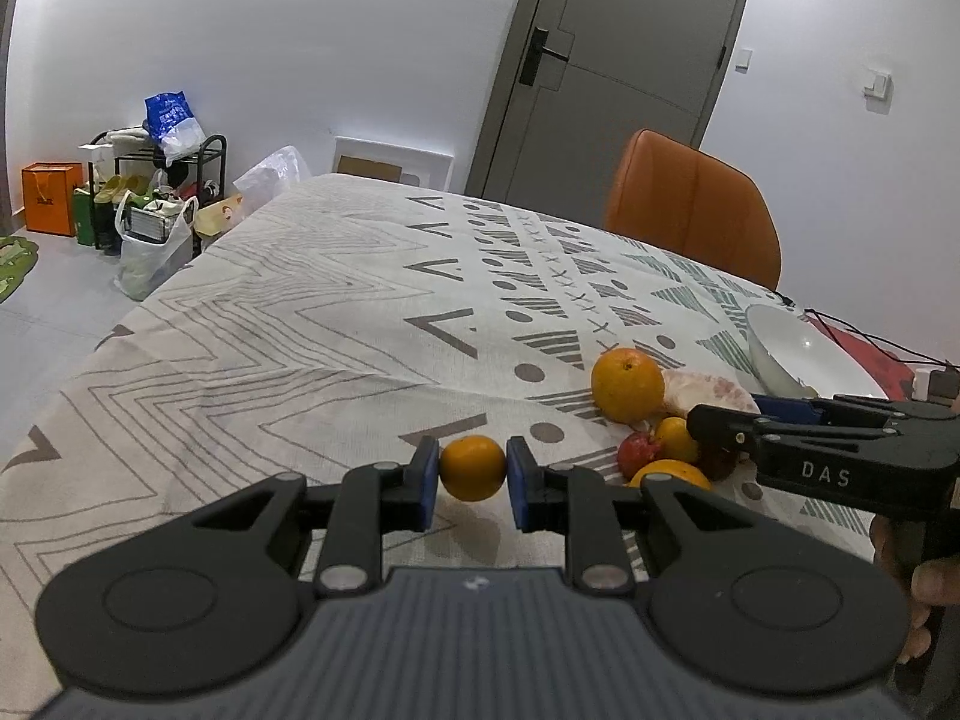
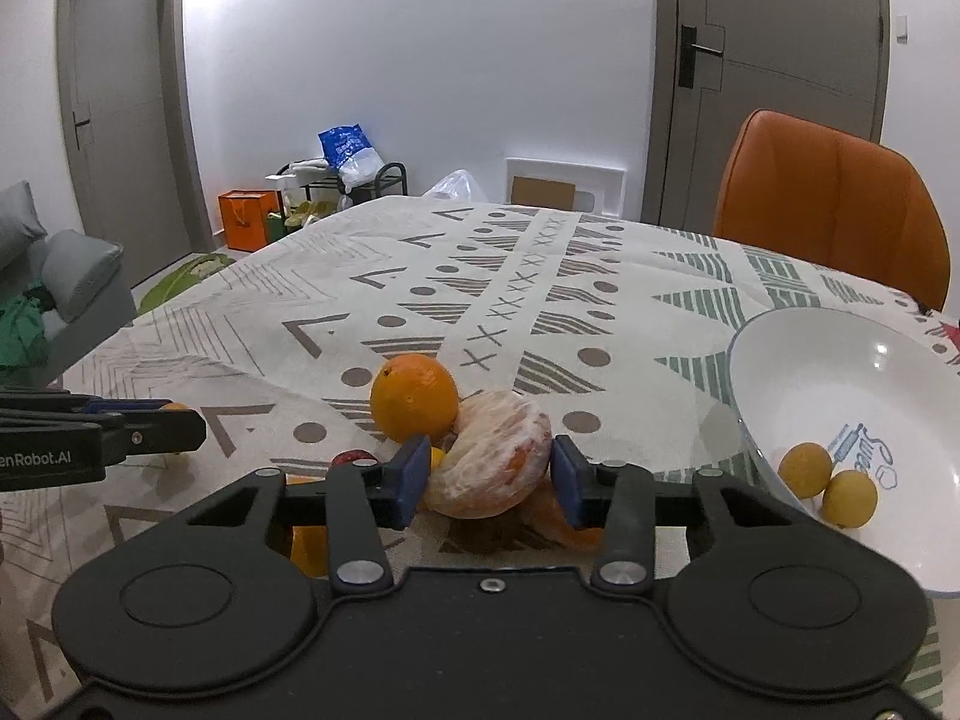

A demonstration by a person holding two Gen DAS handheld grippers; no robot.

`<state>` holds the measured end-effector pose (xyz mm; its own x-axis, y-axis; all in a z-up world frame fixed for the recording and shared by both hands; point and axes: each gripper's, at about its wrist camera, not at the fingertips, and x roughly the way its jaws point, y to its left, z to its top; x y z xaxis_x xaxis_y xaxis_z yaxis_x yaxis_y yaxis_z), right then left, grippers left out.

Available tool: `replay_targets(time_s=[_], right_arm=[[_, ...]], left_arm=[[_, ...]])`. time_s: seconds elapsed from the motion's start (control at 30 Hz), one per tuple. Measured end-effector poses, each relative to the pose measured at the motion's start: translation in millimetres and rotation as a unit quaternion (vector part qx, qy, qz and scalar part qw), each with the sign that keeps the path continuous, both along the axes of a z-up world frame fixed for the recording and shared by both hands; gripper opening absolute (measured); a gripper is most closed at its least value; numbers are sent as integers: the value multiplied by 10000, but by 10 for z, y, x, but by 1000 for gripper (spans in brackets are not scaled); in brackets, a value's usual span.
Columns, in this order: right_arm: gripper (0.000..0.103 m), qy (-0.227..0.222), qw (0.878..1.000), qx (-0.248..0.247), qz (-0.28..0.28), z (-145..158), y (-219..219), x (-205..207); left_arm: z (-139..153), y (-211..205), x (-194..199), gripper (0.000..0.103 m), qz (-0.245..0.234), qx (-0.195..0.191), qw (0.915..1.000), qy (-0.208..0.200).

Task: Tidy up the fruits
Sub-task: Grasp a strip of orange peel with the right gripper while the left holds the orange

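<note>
My left gripper (image 1: 472, 468) is shut on a small orange fruit (image 1: 472, 467), held just above the patterned tablecloth. My right gripper (image 2: 489, 474) is shut on a peeled orange (image 2: 492, 459), which also shows in the left wrist view (image 1: 705, 390). A large whole orange (image 2: 414, 396) sits just behind it on the cloth, also in the left wrist view (image 1: 627, 384). Small red (image 1: 637, 453) and yellow (image 1: 675, 438) fruits lie beside it. A white bowl (image 2: 780, 348) at the right holds two small yellow fruits (image 2: 828, 483).
An orange chair (image 2: 834, 204) stands at the table's far right. The tablecloth (image 2: 480, 276) covers the table, whose left edge drops to the floor. Bags and a rack (image 1: 162, 192) stand by the far wall. Orange peel (image 2: 564, 522) lies under the right gripper.
</note>
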<state>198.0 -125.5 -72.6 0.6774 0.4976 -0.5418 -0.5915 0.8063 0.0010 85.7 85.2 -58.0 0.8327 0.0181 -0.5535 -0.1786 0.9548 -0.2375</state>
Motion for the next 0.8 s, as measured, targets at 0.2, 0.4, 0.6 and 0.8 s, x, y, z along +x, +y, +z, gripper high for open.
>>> replay_targets(time_s=[0.2,0.4,0.6,0.8], right_arm=[[37,-113,9999,28,-51,56,-59,-17],[34,-206,9997,99,-94,130,-108,-46],[31,-219,9993,247,-165,165,-182,-50],[29,-235,9988,382,-199,193,-264,-65]], left_arm=[[15,-13,-20,22,10,-34,10000,-71],[58,-22,-27,22,-10,-59,9999,-138],[68,-48,-25,23,-29,-50,9998,-164],[96,-86,-25,23,-66,-20,9998,-206]])
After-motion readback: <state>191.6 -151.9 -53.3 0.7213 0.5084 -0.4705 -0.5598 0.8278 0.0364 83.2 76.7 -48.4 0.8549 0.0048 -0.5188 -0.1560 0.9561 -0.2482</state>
